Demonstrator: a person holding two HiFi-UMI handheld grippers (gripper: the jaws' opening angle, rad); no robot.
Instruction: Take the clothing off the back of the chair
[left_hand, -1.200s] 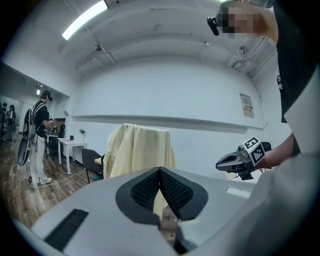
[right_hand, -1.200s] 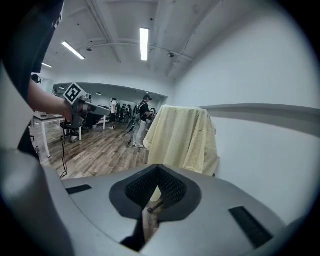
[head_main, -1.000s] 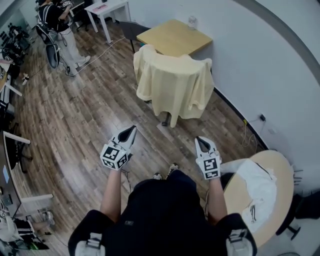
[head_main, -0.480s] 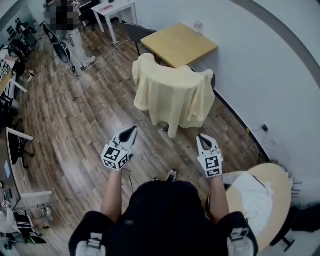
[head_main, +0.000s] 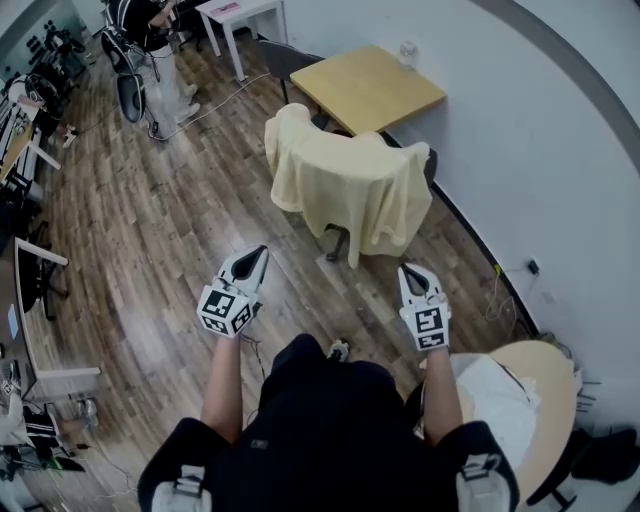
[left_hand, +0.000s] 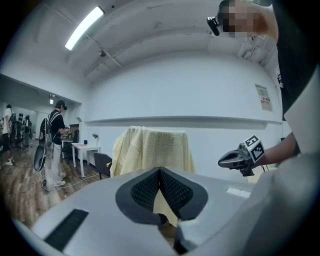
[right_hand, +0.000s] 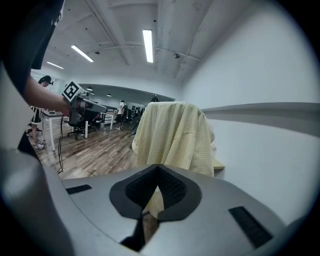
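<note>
A pale yellow garment (head_main: 345, 180) hangs draped over the back of a dark chair (head_main: 428, 160) whose legs show at the floor below the cloth. The same yellow garment (left_hand: 152, 152) fills the middle of the left gripper view, and the garment (right_hand: 172, 137) stands ahead in the right gripper view. My left gripper (head_main: 262, 252) is shut and empty, short of the chair on its left side. My right gripper (head_main: 409, 270) is shut and empty too, just below the garment's right hem. Neither touches the cloth.
A square wooden table (head_main: 370, 85) stands behind the chair against the white wall. A round table (head_main: 545, 400) with a white garment (head_main: 495, 395) sits at my lower right. A white desk (head_main: 240, 12) and a person (head_main: 150, 30) are far off, upper left.
Both grippers have drifted forward toward the chair, the right more than the left. The chair and garment sit closer and lower in the head view. Both stayed shut.
</note>
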